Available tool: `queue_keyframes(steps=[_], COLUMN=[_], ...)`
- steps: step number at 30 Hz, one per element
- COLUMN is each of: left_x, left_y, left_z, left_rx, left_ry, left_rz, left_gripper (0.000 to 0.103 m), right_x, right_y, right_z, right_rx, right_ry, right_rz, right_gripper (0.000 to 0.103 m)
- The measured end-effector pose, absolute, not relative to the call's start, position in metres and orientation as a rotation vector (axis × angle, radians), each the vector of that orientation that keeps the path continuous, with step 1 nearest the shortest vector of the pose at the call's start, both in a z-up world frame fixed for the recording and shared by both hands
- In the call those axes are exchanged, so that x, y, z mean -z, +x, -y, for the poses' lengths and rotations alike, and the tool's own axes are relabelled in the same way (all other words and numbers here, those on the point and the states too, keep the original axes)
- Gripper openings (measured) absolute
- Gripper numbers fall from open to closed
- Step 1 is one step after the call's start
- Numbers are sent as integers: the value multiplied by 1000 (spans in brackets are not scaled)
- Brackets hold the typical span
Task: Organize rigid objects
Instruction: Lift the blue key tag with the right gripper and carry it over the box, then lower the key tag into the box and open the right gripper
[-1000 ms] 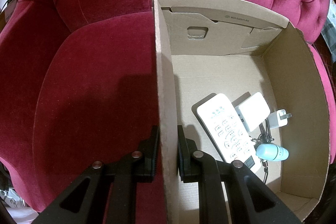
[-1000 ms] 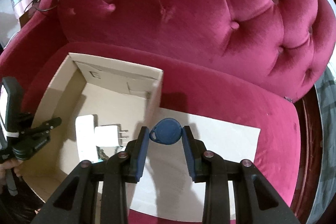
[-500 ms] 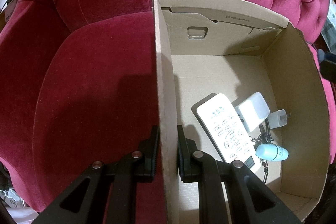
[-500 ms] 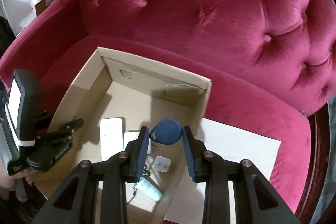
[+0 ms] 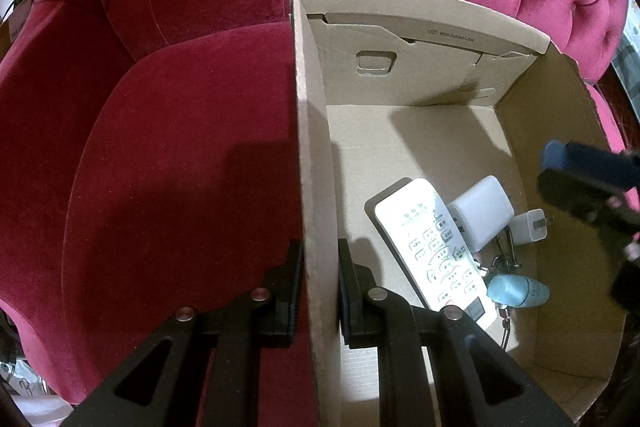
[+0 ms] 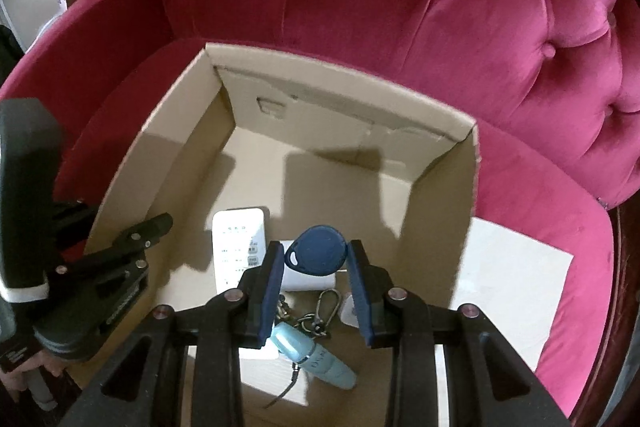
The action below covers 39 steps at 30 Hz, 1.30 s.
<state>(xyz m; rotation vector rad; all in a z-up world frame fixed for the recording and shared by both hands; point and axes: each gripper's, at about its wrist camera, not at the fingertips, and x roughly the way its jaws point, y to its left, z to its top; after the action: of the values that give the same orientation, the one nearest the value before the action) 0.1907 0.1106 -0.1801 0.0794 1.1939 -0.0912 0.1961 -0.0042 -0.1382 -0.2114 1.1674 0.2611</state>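
Right tongs [image 6: 316, 281] were clamped on the blue teardrop plastic key fob [image 6: 317, 255] over the open brown cardboard box [image 6: 348, 95], left tongs [image 5: 318, 269] pinching its side wall; best to lower near the white remote control [image 5: 434, 247] before releasing.

Left tongs [image 5: 319, 291] clamp the cardboard box [image 5: 316, 155] wall; a white remote [image 5: 432, 247] lies inside.

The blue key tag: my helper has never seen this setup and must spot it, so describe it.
On the red sofa sits an open cardboard box. Above it, the right gripper pinches the key tag: a flat, dark blue teardrop, unlike the white remote below.
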Motion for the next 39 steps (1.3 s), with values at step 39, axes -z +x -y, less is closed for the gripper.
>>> queue_keyframes(steps=[39], left_x=[180], left_y=[191], left_z=[-111], left_rx=[91], left_ry=[80], left_rz=[-1194], left_gripper=[17], right_x=[155], right_y=[191], right_z=[6], right_rx=[-195], right_ry=[-132], right_rz=[-1197], right_gripper=[45])
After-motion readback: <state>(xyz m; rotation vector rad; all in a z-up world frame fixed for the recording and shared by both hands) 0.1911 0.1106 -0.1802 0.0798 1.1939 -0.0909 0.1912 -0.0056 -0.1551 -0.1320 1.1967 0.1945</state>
